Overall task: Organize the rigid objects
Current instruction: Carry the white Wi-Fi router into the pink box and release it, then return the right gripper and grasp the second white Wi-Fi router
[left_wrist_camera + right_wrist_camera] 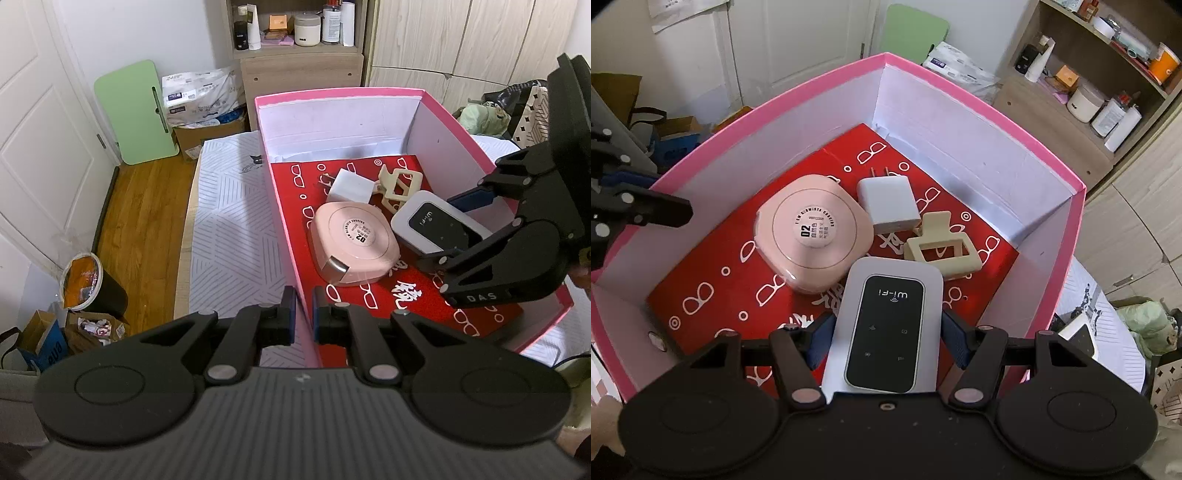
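Observation:
A pink box lined with a red printed sheet holds a pink rounded case, a white charger plug and a cream hair claw. My left gripper is shut on the box's near side wall, one pad on each face. My right gripper reaches down into the box from the right, its blue pads pressing both long sides of a white and black Wi-Fi router. The router hangs low beside the pink case. I cannot tell whether it touches the sheet.
The box stands on a bed with a patterned grey cover. Left of the bed are wood floor, a bin and a green board. A shelf unit with jars stands behind.

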The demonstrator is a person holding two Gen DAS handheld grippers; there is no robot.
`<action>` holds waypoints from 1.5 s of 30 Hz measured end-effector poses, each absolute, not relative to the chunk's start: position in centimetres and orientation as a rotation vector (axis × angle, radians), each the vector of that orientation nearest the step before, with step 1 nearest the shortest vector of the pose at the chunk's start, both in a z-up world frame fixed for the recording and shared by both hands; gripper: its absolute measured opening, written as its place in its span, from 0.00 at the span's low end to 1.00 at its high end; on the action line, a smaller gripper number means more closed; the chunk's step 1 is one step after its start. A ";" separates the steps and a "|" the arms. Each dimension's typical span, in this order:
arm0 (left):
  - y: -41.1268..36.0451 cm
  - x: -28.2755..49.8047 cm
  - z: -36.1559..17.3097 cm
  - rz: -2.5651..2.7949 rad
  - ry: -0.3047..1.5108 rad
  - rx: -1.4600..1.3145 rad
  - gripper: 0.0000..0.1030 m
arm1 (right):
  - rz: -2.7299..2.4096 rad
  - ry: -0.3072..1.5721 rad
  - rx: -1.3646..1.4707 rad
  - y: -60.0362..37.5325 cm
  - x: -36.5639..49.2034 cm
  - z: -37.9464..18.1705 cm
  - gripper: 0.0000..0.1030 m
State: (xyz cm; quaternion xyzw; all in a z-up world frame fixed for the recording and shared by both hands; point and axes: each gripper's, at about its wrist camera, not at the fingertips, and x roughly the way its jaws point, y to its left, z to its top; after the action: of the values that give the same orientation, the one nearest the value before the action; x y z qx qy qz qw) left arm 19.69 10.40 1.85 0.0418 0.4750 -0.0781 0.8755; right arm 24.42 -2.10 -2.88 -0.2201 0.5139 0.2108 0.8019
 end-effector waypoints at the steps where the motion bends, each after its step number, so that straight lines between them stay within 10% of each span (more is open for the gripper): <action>1: 10.4 19.7 1.9 -0.161 0.990 0.087 0.07 | 0.451 1.091 -0.477 -2.1 24.3 -2.9 0.65; 24: 10.4 19.3 1.9 -0.148 0.976 0.078 0.07 | 0.546 0.887 -0.640 -1.6 21.9 -2.7 0.66; 33: 10.5 19.3 1.8 -0.154 0.971 0.072 0.07 | 0.503 0.681 -0.237 -11.8 18.9 3.6 0.82; 45: 10.1 19.1 1.7 -0.121 0.964 0.069 0.07 | 0.236 0.828 0.118 -23.4 16.5 -2.6 0.82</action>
State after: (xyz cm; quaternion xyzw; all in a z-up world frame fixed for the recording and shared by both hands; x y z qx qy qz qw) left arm 19.13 10.05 1.69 0.0330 0.4631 -0.0583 0.8838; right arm 16.53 -23.45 -2.58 0.0574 0.4013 0.1143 0.9070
